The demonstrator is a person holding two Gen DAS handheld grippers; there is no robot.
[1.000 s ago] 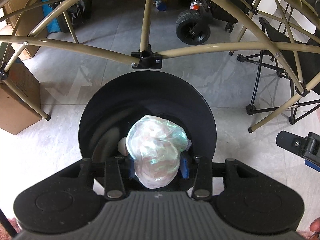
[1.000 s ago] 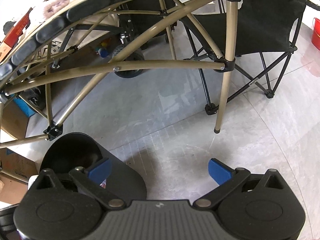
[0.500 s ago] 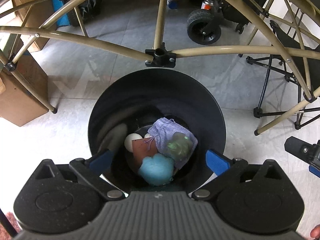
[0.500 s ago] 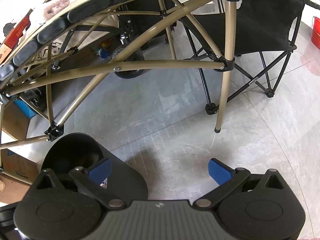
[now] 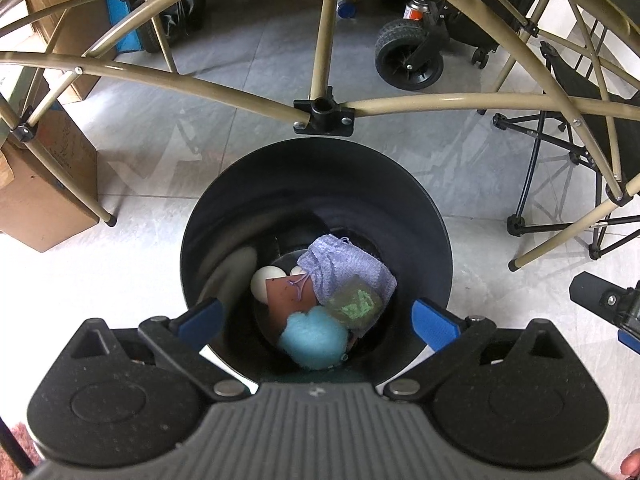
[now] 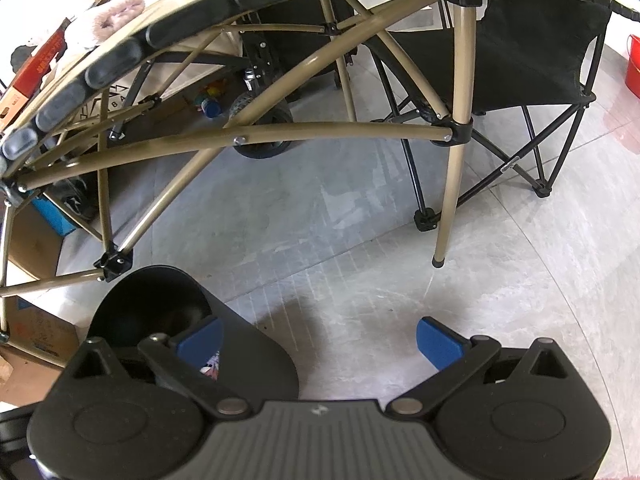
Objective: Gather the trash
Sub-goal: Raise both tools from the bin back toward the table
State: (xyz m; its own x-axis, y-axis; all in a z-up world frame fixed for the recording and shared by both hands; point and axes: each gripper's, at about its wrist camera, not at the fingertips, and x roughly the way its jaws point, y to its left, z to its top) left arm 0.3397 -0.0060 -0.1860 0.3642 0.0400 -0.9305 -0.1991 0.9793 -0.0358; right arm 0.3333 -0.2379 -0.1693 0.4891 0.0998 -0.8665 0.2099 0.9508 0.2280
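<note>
Lying in black bin (image 5: 408,184) below gaping left tool (image 5: 316,320): trash (image 5: 344,272).

Glossy black plastic bin (image 5: 316,184), lilac woven cloth pouch (image 5: 348,268) (drawstring)

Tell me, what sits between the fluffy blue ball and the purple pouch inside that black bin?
In the left wrist view, a crumpled clear wrapper lies between the blue ball and the purple pouch.

Grey tiled floor (image 6: 320,220), tan-framed folding table (image 6: 280,132), perhaps a camp chair (image 6: 532,52).
</note>
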